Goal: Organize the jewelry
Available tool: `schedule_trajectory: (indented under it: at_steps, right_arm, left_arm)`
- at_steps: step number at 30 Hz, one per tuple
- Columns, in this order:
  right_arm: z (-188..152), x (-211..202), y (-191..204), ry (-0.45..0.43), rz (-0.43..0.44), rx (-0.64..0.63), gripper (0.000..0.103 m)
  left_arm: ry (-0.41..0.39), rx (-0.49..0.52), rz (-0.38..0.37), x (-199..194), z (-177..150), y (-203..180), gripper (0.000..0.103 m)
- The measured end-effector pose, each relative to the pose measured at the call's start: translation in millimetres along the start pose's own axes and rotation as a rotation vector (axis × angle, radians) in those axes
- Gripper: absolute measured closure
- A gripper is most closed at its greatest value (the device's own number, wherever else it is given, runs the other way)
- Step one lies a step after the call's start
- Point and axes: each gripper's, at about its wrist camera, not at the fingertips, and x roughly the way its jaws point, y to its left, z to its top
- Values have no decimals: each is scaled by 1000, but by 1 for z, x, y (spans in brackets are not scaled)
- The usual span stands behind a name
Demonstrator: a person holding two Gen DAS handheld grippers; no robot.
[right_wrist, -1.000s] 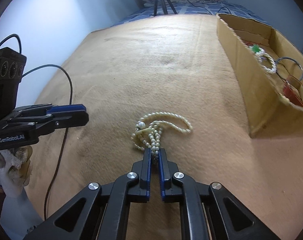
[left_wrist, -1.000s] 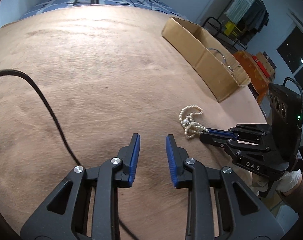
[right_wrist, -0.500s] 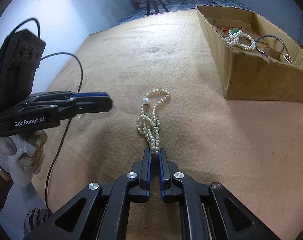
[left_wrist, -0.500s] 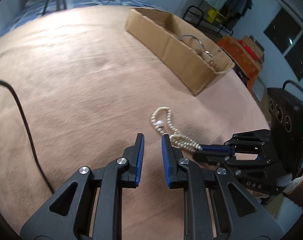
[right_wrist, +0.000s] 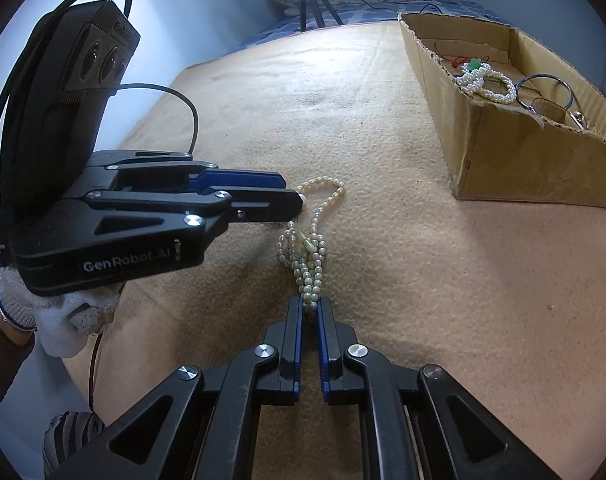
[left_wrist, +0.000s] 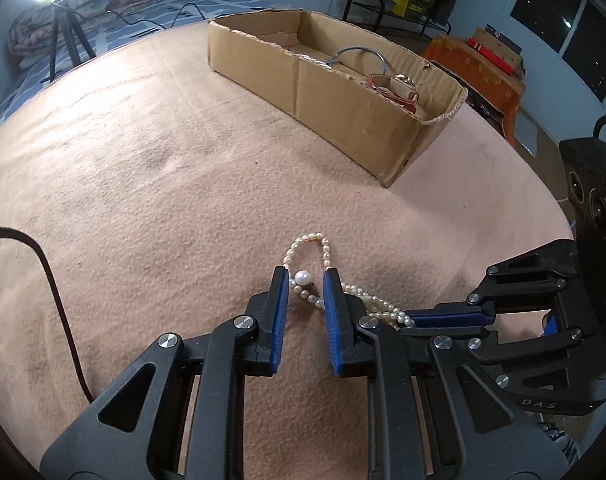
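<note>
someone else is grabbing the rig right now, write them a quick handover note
Right gripper: shut on one end of the pearl necklace, which lies on the tan blanket.
Left gripper: open, its fingers on either side of the necklace's large pearl, not closed.
Cardboard box: on the blanket beyond the necklace; already holds a pearl bracelet, a metal bangle and other pieces.
Done: those pieces are in the box.
Left: the necklace is not in the box yet.

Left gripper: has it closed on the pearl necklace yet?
No: the left gripper is open, its blue pads straddling the large pearl of the pearl necklace with gaps on both sides.
</note>
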Motion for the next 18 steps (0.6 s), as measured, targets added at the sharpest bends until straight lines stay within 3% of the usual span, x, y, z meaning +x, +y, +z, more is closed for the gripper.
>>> schedule_trajectory:
  at_steps: [18]
  right_arm:
    - [-2, 3, 3, 1, 1, -20, 99]
  left_arm:
    - [20, 101, 56, 11, -4, -8, 87]
